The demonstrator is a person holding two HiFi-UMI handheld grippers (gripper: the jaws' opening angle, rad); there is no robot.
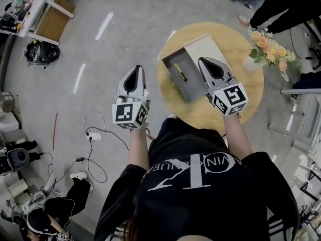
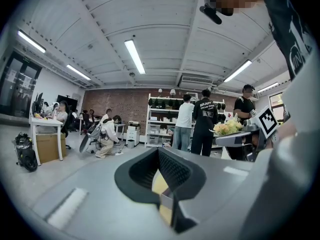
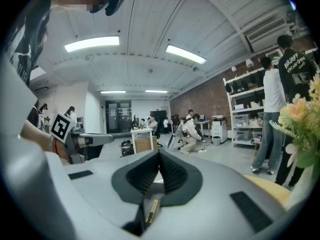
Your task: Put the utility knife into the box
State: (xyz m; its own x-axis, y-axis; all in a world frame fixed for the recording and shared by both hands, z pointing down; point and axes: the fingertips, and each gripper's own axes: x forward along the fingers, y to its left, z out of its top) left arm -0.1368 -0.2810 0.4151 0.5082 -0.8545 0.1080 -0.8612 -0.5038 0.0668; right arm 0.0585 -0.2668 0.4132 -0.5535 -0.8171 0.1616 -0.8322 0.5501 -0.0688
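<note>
On the table, the knife already lies inside the box, so I judge the job done. My left gripper and right gripper are both clenched, holding nothing.

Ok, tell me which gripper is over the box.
The right gripper: it hangs above the grey box on the round table, where the utility knife lies inside. The left gripper is off the table, over the floor.
</note>
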